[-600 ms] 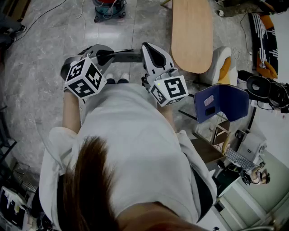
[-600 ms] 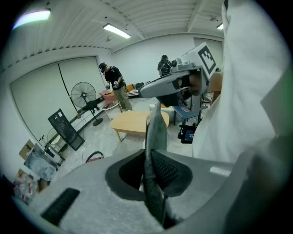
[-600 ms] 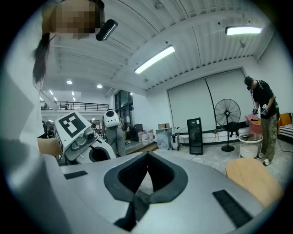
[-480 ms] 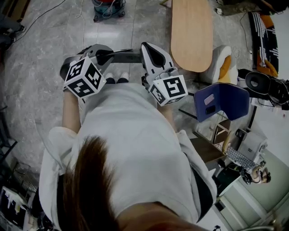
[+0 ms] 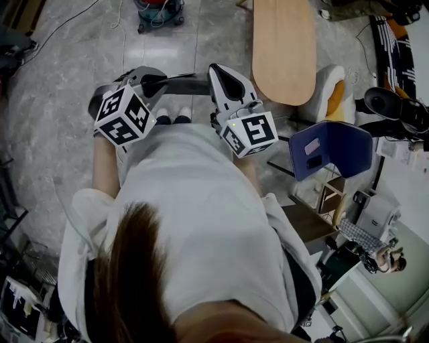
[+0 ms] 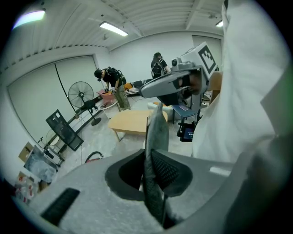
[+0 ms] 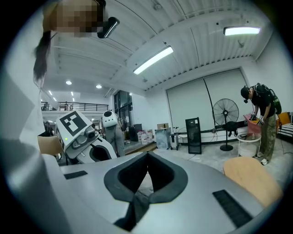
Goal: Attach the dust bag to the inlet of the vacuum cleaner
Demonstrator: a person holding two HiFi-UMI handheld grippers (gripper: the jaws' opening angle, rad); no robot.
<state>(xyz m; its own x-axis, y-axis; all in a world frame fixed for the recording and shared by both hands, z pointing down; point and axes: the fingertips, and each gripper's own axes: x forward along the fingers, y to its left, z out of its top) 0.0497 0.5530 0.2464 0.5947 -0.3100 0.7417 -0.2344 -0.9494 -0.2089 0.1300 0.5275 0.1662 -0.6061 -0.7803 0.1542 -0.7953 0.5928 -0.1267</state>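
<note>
Held close before the person's chest, apparently waiting, left gripper and right gripper both have fingers together and empty; the likely vacuum cleaner stands at top-centre, well apart; no dust bag shows.

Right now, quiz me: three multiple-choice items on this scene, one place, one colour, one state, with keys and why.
1. In the head view the wooden table lies: A) beyond the tip of the right gripper; B) at the bottom edge; C) at the far left edge.
2. The drum of the vacuum cleaner is: A) blue; B) red; C) white.
3. The right gripper's fingers are: A) wide apart; B) shut on a bag; C) together, empty.
A, table past that tip; B, red drum on the floor; C, its own view shows them meeting, nothing between.
</note>
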